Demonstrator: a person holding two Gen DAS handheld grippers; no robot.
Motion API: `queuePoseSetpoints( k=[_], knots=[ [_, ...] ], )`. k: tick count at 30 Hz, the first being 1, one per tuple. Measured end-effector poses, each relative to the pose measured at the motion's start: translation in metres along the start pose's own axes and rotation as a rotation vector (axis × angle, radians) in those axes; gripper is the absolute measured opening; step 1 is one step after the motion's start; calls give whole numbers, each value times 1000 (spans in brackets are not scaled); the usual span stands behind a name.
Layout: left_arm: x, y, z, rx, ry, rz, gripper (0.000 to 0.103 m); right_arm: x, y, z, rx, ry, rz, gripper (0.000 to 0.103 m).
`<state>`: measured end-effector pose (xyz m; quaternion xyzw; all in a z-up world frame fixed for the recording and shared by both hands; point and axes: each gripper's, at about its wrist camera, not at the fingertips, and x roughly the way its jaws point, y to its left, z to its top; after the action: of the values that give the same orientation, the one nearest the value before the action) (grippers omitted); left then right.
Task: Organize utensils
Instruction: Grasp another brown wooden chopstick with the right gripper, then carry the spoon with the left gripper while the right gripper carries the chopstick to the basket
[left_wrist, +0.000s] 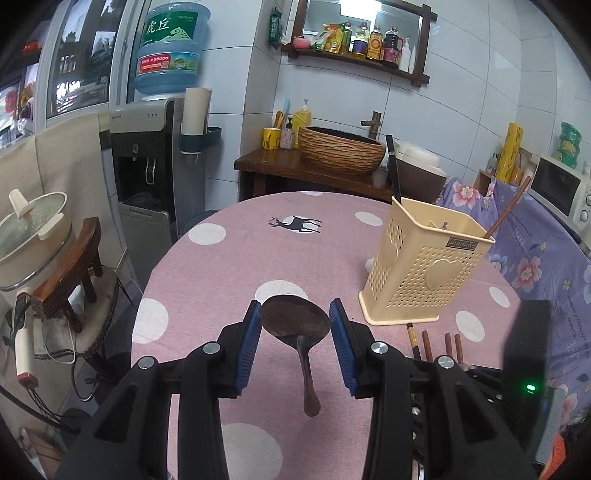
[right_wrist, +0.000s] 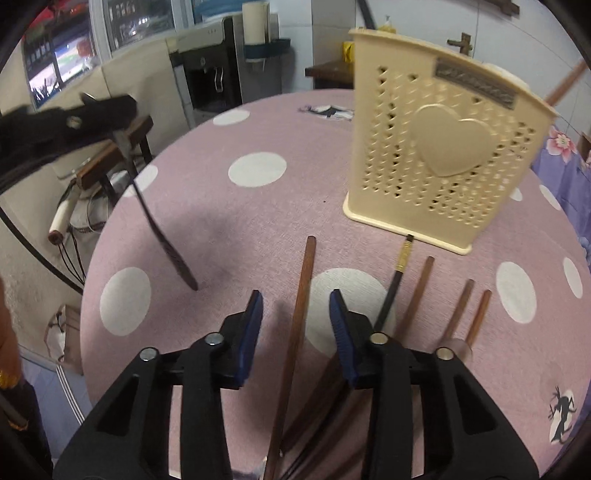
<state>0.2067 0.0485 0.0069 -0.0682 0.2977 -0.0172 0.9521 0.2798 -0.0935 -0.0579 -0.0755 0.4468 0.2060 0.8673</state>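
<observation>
My left gripper (left_wrist: 295, 321) hangs above the round table (left_wrist: 229, 266) with its blue pads spread wide, and the dark wooden spoon (left_wrist: 295, 321) shows between them, bowl away from me and handle pointing back toward the camera. Neither pad touches the bowl in this view. In the right wrist view the same spoon (right_wrist: 164, 236) hangs tilted beneath the left gripper (right_wrist: 70, 122), its lower tip at or just above the pink polka-dot cloth (I cannot tell whether it touches), and I cannot tell from there what grips it.

My right gripper (right_wrist: 295, 314) is also spread open, with nothing clamped. A brown wooden chopstick (right_wrist: 301, 306) lies on the cloth between its fingers, running away from me toward the cream utensil holder (right_wrist: 443, 155). To the right of that lie a black chopstick with a gold band (right_wrist: 395, 280) and three more brown chopsticks (right_wrist: 419, 288), all roughly parallel, the black one's tip just beside the holder's base.

The holder (left_wrist: 421, 266) stands upright on the right side of the table, perforated with a heart on each visible face. A black chopstick (left_wrist: 394, 170) and a brown wooden handle (left_wrist: 508, 206) stick out of its top.
</observation>
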Motion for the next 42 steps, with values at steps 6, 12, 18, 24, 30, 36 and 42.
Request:
queuePoseSetpoints(
  k=[6, 12, 18, 24, 30, 36, 42],
  knots=[
    [1, 1, 0, -1, -5, -7, 38, 22, -1, 12, 7, 55, -26, 23],
    [2, 1, 0, -1, -5, -8, 38, 31, 2, 14, 8, 71, -35, 12],
    [4, 1, 1, 3, -6, -7, 38, 32, 1, 15, 9, 64, -39, 9],
    [3, 0, 0, 11, -8, -5, 38, 23, -7, 13, 47, 27, 17, 8],
    [3, 1, 0, 12, -9, -6, 38, -29, -24, 11, 91, -101, 73, 8],
    [3, 0, 0, 14, -10, -5, 38, -103, -57, -4, 168, -271, 105, 8],
    [1, 1, -1, 11, -11, -8, 38, -173, -88, -35, 214, -415, 85, 8]
  ],
)
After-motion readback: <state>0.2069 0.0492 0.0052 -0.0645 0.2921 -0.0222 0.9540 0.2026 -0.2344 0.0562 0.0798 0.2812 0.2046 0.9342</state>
